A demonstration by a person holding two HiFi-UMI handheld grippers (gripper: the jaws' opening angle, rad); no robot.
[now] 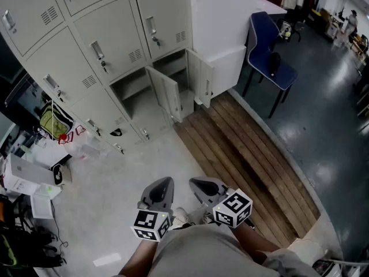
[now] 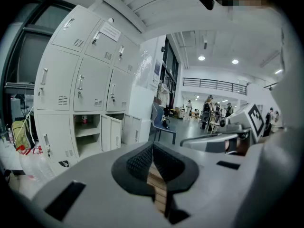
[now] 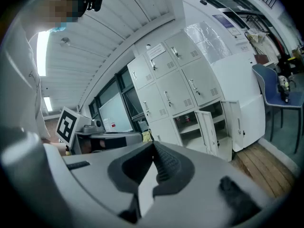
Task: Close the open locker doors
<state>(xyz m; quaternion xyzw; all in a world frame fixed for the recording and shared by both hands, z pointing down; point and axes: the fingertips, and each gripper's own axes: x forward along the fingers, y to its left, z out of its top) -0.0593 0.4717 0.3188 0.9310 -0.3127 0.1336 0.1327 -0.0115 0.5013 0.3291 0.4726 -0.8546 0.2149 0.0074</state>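
Low centre: left gripper (image 1: 158, 193) and right gripper (image 1: 207, 190), both pinched closed, empty. Upper centre, well away: two open doors (image 1: 166, 94). Likely trouble: shoved too hard, rebounding ajar; closed tips skidding off smooth metal.

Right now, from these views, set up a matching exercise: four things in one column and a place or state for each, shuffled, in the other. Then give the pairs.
Things
1. blue chair
2. yellow bag
3. two locker doors
4. left gripper

Places or states
A. swung open
B. jaws together, nothing between them
C. standing on the dark floor
D. beside the locker bank, at its left end in the head view

Pairs: 1-C, 2-D, 3-A, 4-B
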